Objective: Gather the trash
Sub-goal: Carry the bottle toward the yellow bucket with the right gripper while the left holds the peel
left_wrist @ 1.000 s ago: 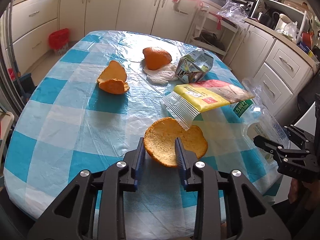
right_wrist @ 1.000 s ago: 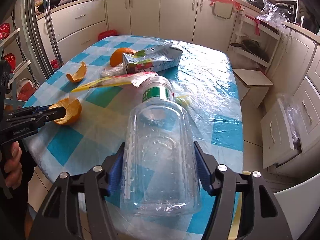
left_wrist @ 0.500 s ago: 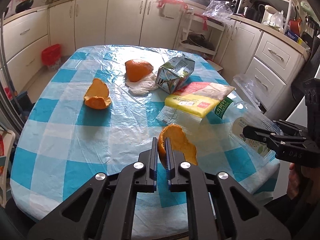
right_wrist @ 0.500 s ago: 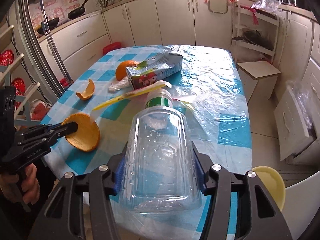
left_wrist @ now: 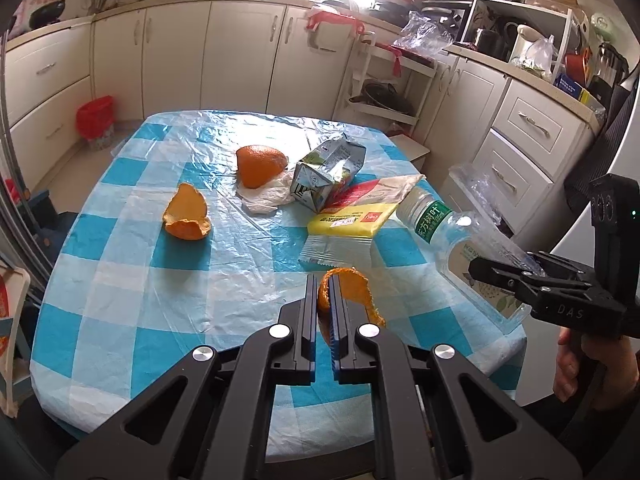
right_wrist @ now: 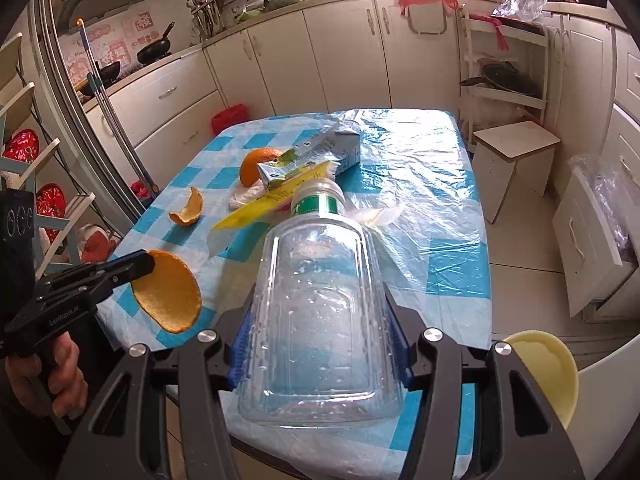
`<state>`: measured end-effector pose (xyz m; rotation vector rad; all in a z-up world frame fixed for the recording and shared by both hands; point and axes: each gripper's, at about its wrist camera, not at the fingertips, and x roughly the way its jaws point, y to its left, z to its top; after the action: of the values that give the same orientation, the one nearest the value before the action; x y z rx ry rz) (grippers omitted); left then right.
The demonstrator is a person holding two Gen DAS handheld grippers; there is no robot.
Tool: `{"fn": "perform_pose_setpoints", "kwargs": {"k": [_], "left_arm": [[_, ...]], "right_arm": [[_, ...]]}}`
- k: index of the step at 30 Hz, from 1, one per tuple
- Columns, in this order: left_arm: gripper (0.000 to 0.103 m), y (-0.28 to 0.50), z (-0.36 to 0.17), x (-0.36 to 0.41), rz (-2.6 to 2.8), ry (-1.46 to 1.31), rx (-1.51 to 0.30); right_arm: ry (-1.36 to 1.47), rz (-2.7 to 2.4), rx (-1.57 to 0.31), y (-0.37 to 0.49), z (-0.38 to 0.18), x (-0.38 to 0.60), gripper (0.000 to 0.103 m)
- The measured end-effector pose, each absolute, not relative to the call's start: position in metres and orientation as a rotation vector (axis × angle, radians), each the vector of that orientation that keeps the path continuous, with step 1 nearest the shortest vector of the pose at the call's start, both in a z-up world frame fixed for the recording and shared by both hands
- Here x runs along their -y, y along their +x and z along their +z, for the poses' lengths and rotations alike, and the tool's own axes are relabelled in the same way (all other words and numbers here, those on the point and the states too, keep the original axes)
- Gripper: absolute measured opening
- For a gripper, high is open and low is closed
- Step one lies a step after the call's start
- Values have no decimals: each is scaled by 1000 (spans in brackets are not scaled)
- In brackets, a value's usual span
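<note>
Orange peel: a cup-shaped peel (left_wrist: 345,289) is pinched by its rim in the left tool (left_wrist: 323,312), whose jaws are pressed nearly together on it; it hangs clear of the desk (left_wrist: 120,292), over the near edge.
Bottle: a clear plastic bottle (right_wrist: 320,300) sits crosswise-free, base toward the camera, clamped by its flat sides in the right tool (right_wrist: 320,320); the cap end points out over the desk.
Step in hand: I judge it to be the carry-off, both pieces lifted and due for a bin (a red bin (left_wrist: 95,120) stands on the floor by the cabinets, though I cannot tell that it is the one meant).
Doing it well: keep the peel's hollow side from swinging, since the grip is only on a thin rim; keep the squeeze on the bottle steady, as its walls look thin and slippery; lift both clear of the yellow wrapper (left_wrist: 352,222) before turning away.
Left on the desk: two more peels (left_wrist: 187,216), a carton (left_wrist: 328,172), a tissue (left_wrist: 266,200) and the wrapper.
Change, left: a second ago the peel lay flat on the desk between spread jaws; these have since shut on it and raised it.
Change, right: the jaws have closed somewhat tighter on the bottle, which now sits higher above the desk.
</note>
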<state>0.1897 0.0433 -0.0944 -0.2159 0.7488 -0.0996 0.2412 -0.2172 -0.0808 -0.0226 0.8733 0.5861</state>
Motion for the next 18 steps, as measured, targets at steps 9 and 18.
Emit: {"fn": "perform_pose_setpoints", "kwargs": {"k": [9, 18], "left_arm": [[5, 183, -76, -21, -140, -189, -726], [5, 180, -66, 14, -200, -155, -720]], "right_arm": [[66, 570, -865, 242, -70, 242, 54], [96, 471, -820, 242, -55, 275, 54]]}}
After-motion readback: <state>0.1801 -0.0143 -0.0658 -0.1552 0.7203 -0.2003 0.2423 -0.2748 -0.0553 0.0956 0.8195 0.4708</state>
